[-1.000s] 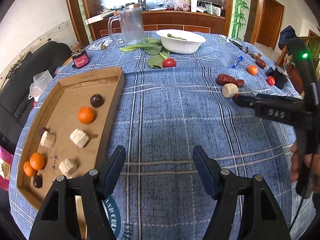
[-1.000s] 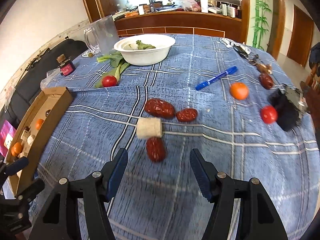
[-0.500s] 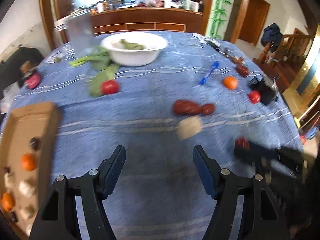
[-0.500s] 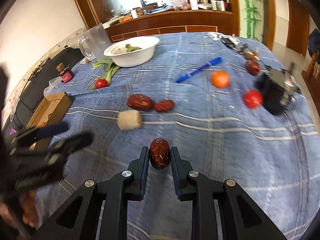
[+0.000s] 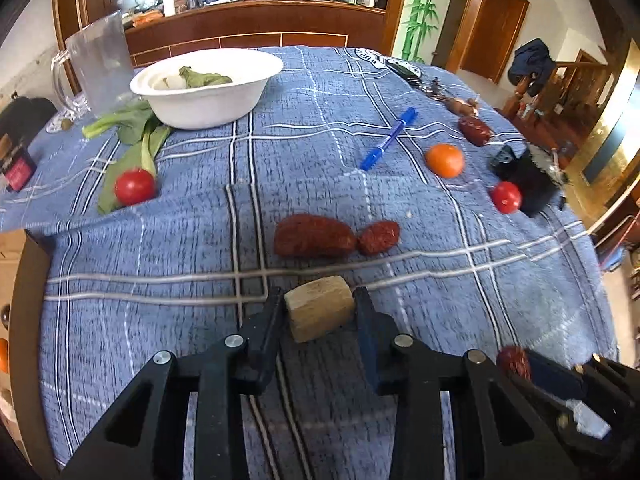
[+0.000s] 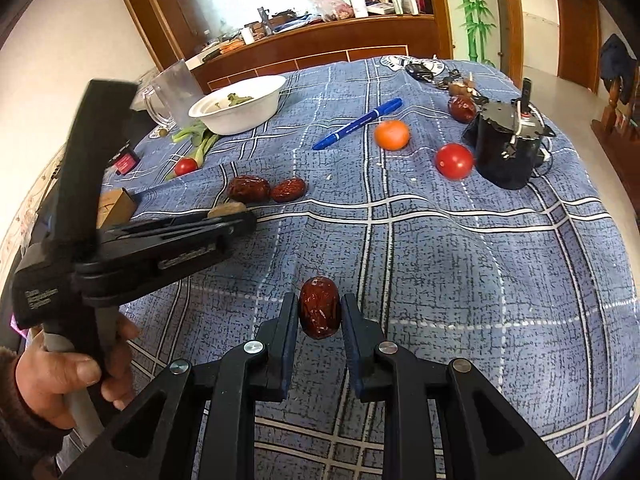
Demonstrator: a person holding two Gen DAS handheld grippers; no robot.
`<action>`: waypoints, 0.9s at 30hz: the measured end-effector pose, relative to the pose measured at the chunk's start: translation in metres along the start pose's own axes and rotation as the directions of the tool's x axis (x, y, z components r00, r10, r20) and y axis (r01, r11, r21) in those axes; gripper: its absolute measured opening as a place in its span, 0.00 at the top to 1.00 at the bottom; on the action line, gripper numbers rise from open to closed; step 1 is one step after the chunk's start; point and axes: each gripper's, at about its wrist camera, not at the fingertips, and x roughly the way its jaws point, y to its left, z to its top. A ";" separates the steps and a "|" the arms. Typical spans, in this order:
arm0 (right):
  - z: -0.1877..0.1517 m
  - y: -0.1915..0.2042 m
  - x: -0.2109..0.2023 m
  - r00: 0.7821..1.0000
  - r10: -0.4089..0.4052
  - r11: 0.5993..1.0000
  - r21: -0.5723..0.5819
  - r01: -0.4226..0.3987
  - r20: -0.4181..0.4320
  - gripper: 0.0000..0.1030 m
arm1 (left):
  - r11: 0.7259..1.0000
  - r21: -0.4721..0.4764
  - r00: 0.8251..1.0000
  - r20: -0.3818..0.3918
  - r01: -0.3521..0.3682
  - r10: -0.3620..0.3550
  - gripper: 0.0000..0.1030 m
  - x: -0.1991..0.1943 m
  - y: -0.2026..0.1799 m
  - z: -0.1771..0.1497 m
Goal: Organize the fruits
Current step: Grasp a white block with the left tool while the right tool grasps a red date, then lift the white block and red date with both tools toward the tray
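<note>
My left gripper is shut on a beige chunk of fruit, low over the blue checked cloth. My right gripper is shut on a dark red date; that date also shows at the lower right of the left wrist view. Two more red dates lie just beyond the beige chunk. An orange, two tomatoes and a further date lie on the cloth. The cardboard tray's corner shows at the left.
A white bowl with greens, loose leaves and a clear jug stand at the back left. A blue pen lies mid-table. A black device stands at the right. A small red jar is at far left.
My left gripper swung from the tray to the table's middle and closed on the beige chunk. My right gripper closed on the date and holds it.
</note>
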 end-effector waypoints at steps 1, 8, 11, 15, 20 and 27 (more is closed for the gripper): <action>-0.001 0.000 -0.002 1.000 -0.001 1.000 0.004 0.001 0.003 0.78 | 1.000 -0.005 1.000 0.000 0.016 -0.016 0.68 -0.005 0.002 -0.003; -0.016 0.006 -0.025 1.000 -0.015 1.000 0.019 0.014 0.022 0.78 | 0.998 0.011 0.998 -0.010 0.066 -0.066 0.68 -0.048 0.018 -0.047; -0.029 0.013 -0.031 1.000 -0.027 1.000 0.005 0.027 0.015 0.78 | 0.997 0.051 0.998 -0.020 0.063 -0.062 0.68 -0.065 0.022 -0.072; -0.049 0.025 -0.037 0.998 -0.056 0.998 -0.008 0.056 0.000 0.78 | 0.996 0.071 0.998 -0.019 0.061 -0.059 0.68 -0.084 0.031 -0.101; -0.067 0.041 -0.045 0.998 -0.065 0.998 0.007 0.065 -0.014 0.78 | 0.996 0.064 0.998 -0.013 0.063 -0.063 0.68 -0.104 0.042 -0.125; -0.082 0.068 -0.054 0.996 -0.091 0.996 -0.001 0.091 -0.021 0.78 | 0.996 0.070 0.999 0.003 0.050 -0.051 0.68 -0.122 0.054 -0.143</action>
